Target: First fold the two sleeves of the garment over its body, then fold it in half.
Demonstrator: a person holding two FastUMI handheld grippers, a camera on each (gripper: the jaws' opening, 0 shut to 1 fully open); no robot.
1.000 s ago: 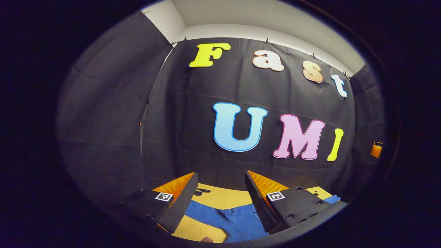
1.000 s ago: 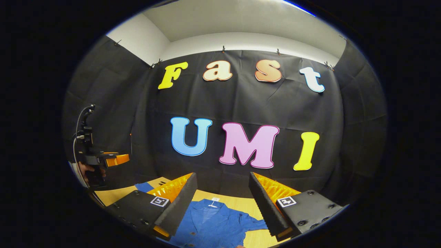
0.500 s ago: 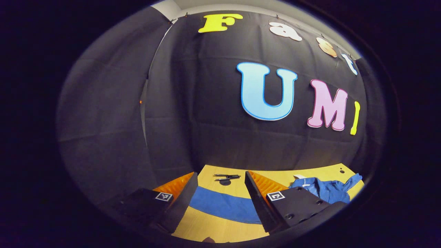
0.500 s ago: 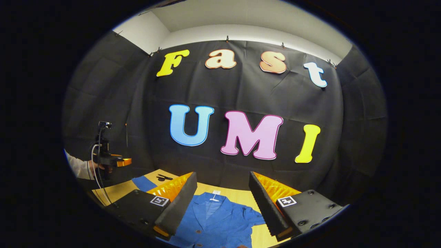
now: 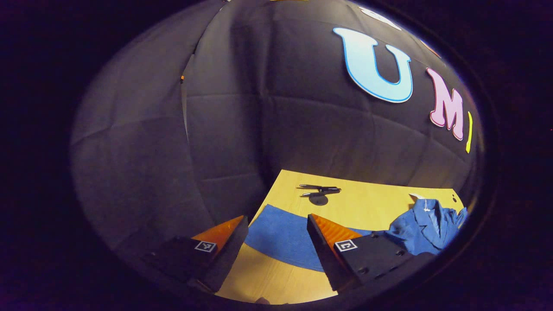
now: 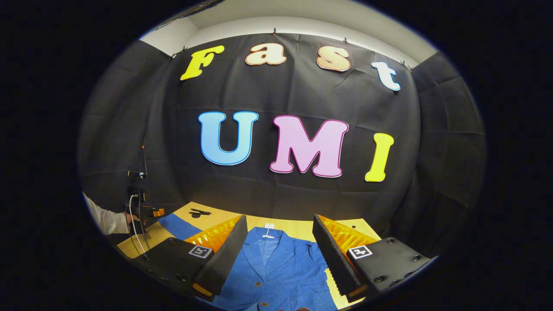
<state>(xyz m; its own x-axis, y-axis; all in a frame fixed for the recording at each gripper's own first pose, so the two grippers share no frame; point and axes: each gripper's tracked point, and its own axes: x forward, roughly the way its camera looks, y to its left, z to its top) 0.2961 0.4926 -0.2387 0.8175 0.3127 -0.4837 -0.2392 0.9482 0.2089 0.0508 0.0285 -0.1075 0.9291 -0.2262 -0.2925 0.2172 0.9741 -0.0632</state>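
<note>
- Left gripper [image 5: 276, 252]: jaws spread wide, nothing between them, held above the table [image 5: 371, 207].
- Sleeve [image 5: 281, 235] of the blue garment: lies flat on the wood, stretched straight across the gap between the left gripper's jaws (whether the fingers touch the cloth cannot be told).
- Right gripper [image 6: 280, 255]: jaws likewise wide apart and holding nothing.
- Garment [image 6: 276, 272], body: a blue buttoned jacket, front up, collar toward the far wall, lying below and between the right gripper's jaws; in the left gripper view the same body shows as a rumpled blue mass [image 5: 425, 226] off to the right of that gripper, near the table's far corner.
- Pens [image 5: 319, 190]: two dark ones, side by side on the bare wood beyond the sleeve, apart from it.
- In the right gripper view, far left: the left gripper [image 6: 149, 212] held in a hand [image 6: 129, 218] with a pale sleeve, a cable hanging from it, above the sleeve end [image 6: 177, 225] of the garment.
</note>
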